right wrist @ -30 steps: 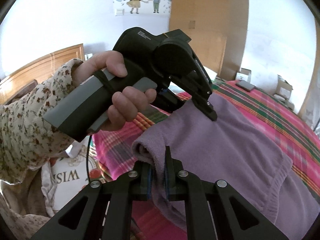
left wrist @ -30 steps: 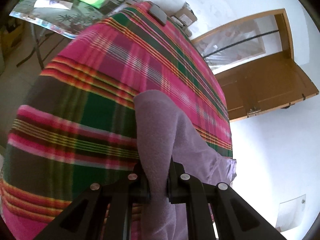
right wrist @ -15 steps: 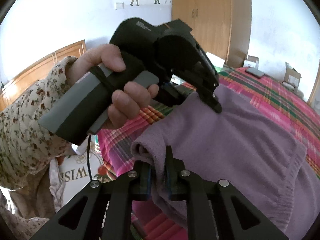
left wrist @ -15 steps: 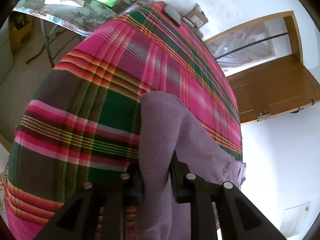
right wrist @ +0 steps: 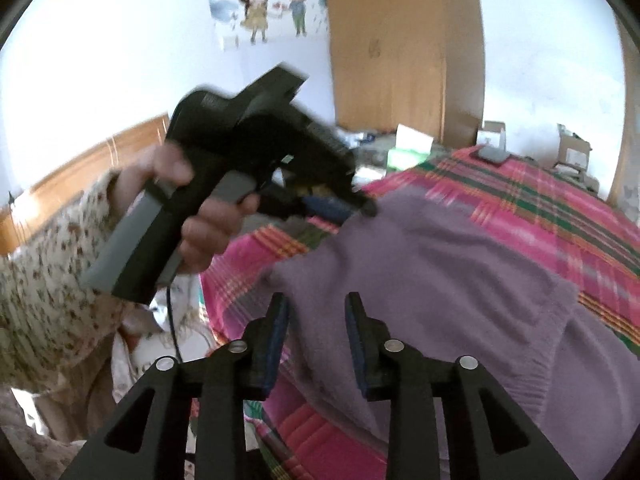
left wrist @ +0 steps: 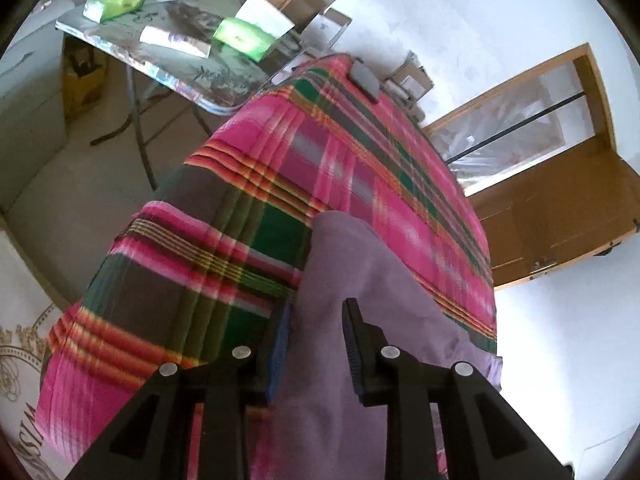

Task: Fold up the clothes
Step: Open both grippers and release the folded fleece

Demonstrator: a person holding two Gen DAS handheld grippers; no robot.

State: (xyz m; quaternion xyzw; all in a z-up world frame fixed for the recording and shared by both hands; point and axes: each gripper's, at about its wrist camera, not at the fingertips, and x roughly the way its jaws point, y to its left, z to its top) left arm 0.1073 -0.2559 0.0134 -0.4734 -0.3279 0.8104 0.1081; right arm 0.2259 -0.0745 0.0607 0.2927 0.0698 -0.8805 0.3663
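A purple knit garment [left wrist: 360, 280] lies on the pink and green plaid bed cover [left wrist: 280, 168]. In the left wrist view my left gripper [left wrist: 316, 320] hovers over the garment's near edge. Its jaws are opening, and the cloth lies between the pads without being pressed. In the right wrist view my right gripper [right wrist: 316, 316] stands over a corner of the garment [right wrist: 440, 272]. Its jaws are opening too, with the cloth loose below them. That view also shows the left gripper [right wrist: 360, 208] at the garment's far edge, held by a hand in a floral sleeve [right wrist: 48, 280].
A table [left wrist: 200, 68] with green packets [left wrist: 240, 38] stands beyond the bed's far corner. A dark flat object [left wrist: 365, 80] lies at the far end of the bed. Cardboard boxes [left wrist: 412, 76], a wooden door [left wrist: 560, 200] and a wardrobe [right wrist: 400, 60] line the walls.
Both grippers were shut on folds of the purple garment; their jaws have now parted and the cloth has dropped flat onto the cover. The left gripper has drawn back and risen a little.
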